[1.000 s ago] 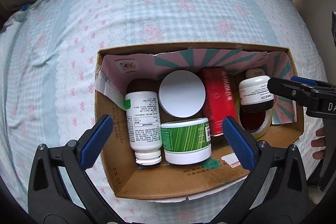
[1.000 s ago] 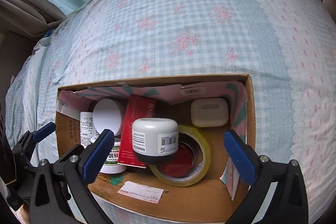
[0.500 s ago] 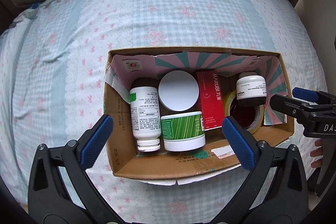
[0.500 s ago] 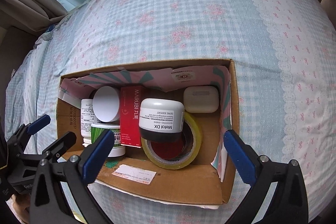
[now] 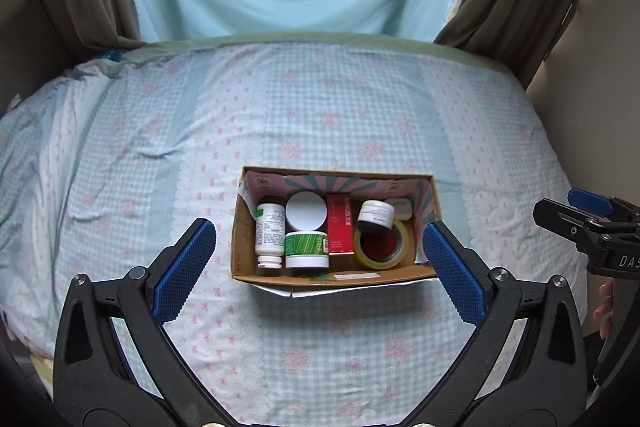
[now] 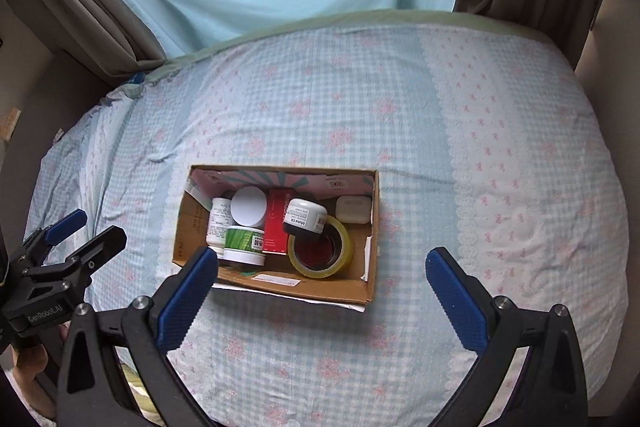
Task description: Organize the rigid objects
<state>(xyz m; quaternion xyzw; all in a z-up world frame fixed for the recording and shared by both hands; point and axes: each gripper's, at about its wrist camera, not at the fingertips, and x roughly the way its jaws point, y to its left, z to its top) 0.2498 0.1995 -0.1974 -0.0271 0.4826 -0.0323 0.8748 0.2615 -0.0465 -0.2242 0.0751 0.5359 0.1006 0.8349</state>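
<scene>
We judge the packing step done: every rigid item we see sits inside the cardboard box [image 5: 280, 277], which rests mid-bed on the checked sheet [image 5: 360, 99], and nothing loose shows outside it. Our left gripper [image 5: 320, 259] hangs near the box with jaws spread wide, holding nothing; our right gripper [image 6: 322, 277] is likewise wide open and empty, just short of the near wall.

Inside, from left: a white pill bottle [image 5: 269, 230] lying flat, a round white lid [image 5: 306, 211], a green-striped jar [image 5: 307, 247], a glossy red carton [image 5: 340, 229], a squat cream jar [image 6: 305, 219] tilted on a yellow tape roll [image 6: 322, 251], and a smooth earbud case [image 6: 353, 209] in the far right corner.

Next, perhaps, righting that tilted jar calls for a pinch across its lid.
</scene>
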